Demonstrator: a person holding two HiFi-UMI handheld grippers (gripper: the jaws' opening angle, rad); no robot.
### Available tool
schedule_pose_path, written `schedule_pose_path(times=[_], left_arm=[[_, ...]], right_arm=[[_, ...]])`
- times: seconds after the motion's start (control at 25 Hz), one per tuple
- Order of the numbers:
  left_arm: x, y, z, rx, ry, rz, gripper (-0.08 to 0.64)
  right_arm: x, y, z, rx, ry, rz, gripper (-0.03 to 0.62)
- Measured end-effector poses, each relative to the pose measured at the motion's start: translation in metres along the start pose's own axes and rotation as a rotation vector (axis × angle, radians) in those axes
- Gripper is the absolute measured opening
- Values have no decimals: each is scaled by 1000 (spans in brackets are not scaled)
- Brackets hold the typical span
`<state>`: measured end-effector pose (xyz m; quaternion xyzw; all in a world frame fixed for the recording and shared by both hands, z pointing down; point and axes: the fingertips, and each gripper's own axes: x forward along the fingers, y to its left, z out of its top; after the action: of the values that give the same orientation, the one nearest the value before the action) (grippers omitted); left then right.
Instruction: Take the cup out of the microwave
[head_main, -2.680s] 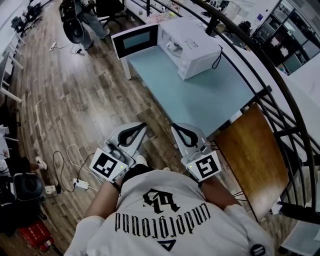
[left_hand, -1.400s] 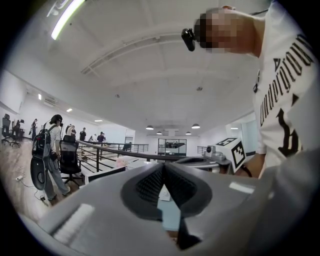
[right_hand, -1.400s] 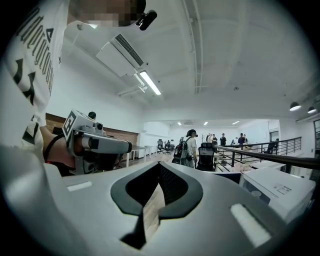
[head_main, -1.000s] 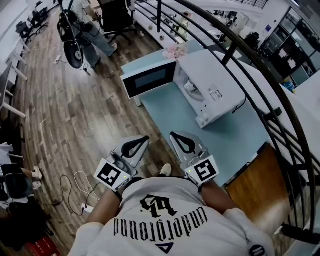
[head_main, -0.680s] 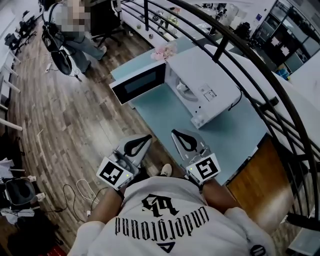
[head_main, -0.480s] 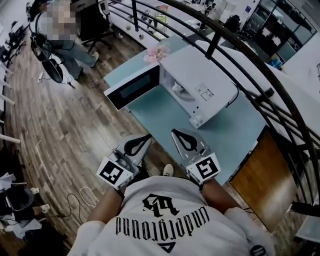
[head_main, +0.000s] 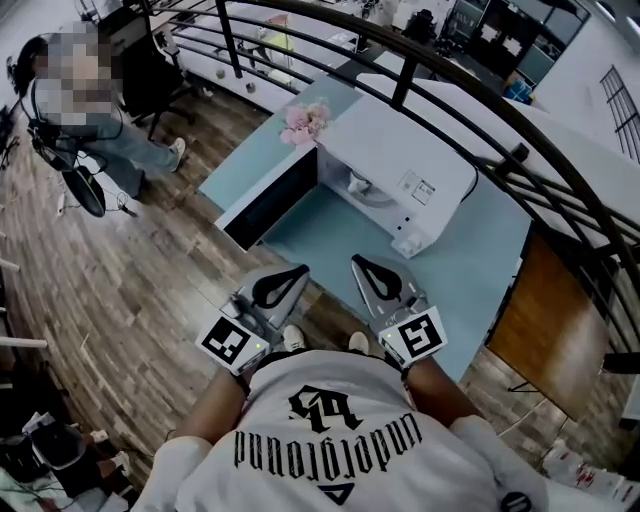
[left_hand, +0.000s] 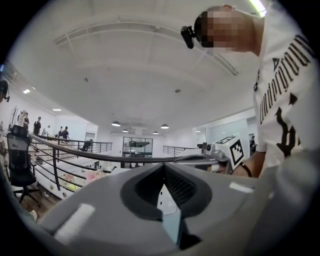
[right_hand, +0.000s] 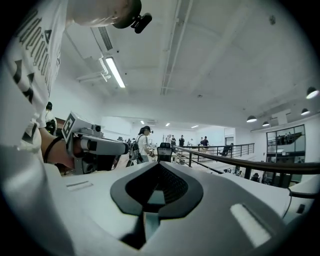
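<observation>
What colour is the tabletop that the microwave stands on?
The tabletop is pale blue-green, which shows best in the head view.

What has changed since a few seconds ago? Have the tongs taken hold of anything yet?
The person has walked up to the table, so the microwave now lies nearer in the head view. Nothing was taken hold of or let go. Unchanged: the left tongs and right tongs are shut, empty and close to the body, the door is open, and the cup is inside.
</observation>
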<state>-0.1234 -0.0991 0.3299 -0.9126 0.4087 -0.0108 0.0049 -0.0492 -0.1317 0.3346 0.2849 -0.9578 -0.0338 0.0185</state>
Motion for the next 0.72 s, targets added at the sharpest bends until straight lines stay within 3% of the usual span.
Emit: schedule_pose_path(times=[0.32,0.52,0.72], left_arm=[[-25,38,0,-10,-3,-101,49],[-26,55,-10,-38,2,-118,49],[-22,68,-16,-19,15,-112,51]], right_arm=[[32,25,-3,-32,19,-101,3],[41,21,-8,-28,31,-134,3],[50,9,-24,12,46,-145,4]])
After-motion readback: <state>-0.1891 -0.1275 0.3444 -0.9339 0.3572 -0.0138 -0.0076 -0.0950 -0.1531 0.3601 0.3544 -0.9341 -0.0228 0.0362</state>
